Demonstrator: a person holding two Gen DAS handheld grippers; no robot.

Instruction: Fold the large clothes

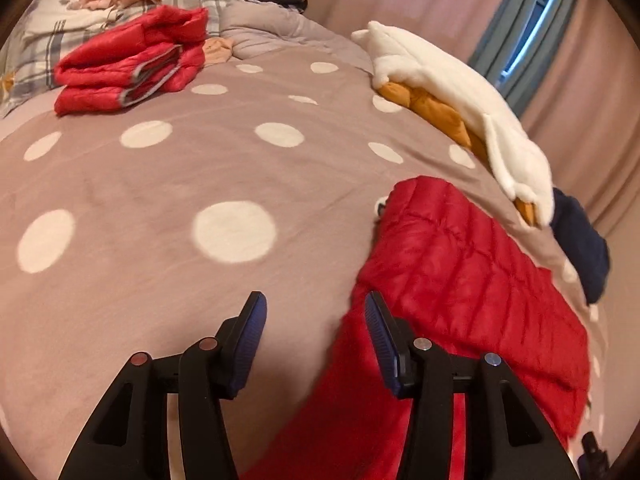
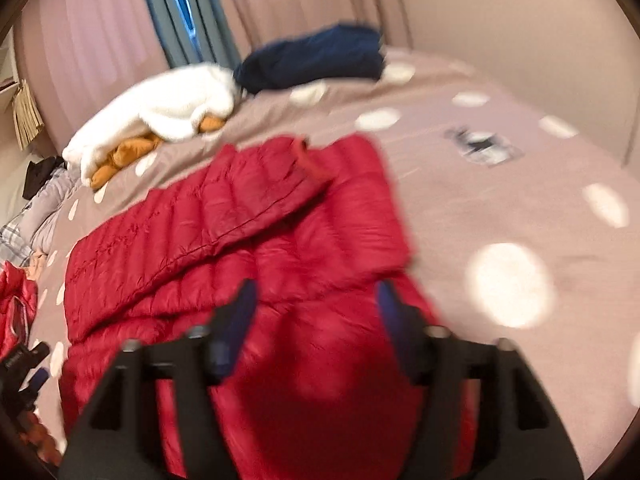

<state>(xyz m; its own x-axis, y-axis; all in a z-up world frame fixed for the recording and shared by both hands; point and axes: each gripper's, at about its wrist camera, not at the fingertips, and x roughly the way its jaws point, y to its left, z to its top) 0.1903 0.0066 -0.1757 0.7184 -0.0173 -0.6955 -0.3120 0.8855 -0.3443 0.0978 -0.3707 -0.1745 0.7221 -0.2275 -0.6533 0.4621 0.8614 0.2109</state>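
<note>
Left wrist view: the left gripper (image 1: 314, 312) stood with its jaws moderately apart and nothing between the blue pads, above the taupe bedspread with white polka dots (image 1: 160, 184). The red quilted down jacket (image 1: 460, 272) lay to the right of and partly beneath the right-hand finger, its long axis running from the lower centre of the picture up and away to the right. A second red puffer garment, already folded (image 1: 128, 68), sat well apart at the far left near the plaid pillows. A white fleece garment with an orange lining (image 1: 448, 92) lay beyond the jacket along the far edge. No brand or lettering was legible.

Right wrist view: the right gripper (image 2: 314, 300) had its jaws wide apart and gripped nothing; the jacket (image 2: 240, 232) lay directly below and ahead of it, one panel folded over diagonally. In my judgement the right hand was the nearer to the jacket. A small printed tag or paper (image 2: 482, 146) lay on the bedspread (image 2: 520, 200) to the right, too blurred to read.
</note>
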